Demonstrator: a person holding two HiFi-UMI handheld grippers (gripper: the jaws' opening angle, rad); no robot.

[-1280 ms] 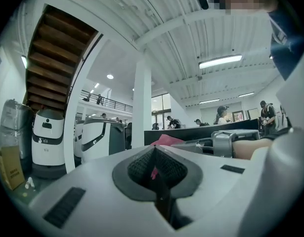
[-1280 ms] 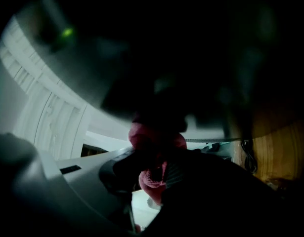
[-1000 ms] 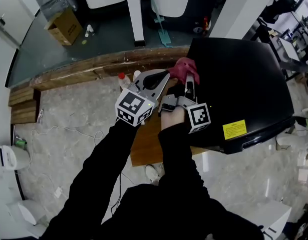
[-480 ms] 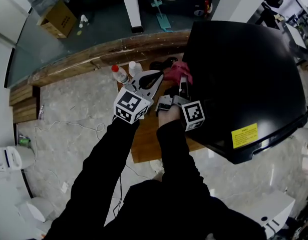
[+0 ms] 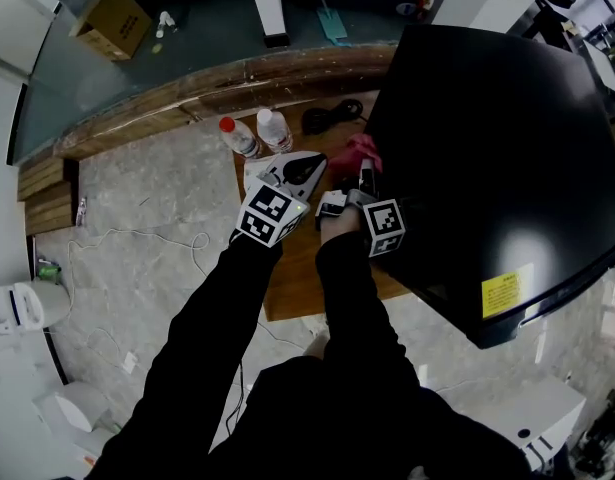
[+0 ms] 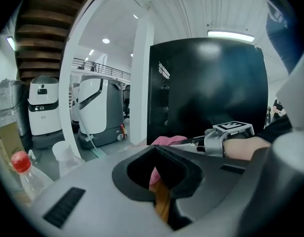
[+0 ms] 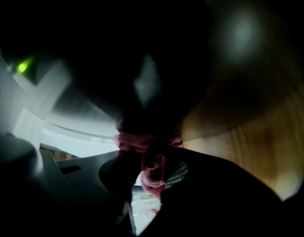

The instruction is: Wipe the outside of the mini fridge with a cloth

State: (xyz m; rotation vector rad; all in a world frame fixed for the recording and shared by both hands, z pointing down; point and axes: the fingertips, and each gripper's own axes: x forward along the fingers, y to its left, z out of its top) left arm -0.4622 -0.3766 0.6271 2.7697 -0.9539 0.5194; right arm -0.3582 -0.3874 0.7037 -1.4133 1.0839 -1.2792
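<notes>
The black mini fridge (image 5: 497,158) stands on the right of a wooden table (image 5: 292,278). My right gripper (image 5: 364,171) is shut on a pink cloth (image 5: 357,151) and holds it against the fridge's left side face. In the right gripper view the pink cloth (image 7: 151,154) is bunched between the jaws against a dark surface. My left gripper (image 5: 315,162) hangs just left of the right one, shut and holding nothing. In the left gripper view, the fridge (image 6: 206,83) rises ahead, with the cloth (image 6: 166,141) and the right gripper's marker cube (image 6: 233,128) beyond the closed jaws.
Two plastic bottles (image 5: 239,136) (image 5: 275,128) stand on the table's far left corner beside a black coiled cable (image 5: 322,118). A yellow label (image 5: 502,290) is on the fridge top. A white cord (image 5: 137,243) lies on the stone floor and a cardboard box (image 5: 112,20) sits beyond the wooden kerb.
The right gripper has slid the cloth from near the fridge's top edge down its left side. The left gripper has followed alongside. The two bottles have come into view.
</notes>
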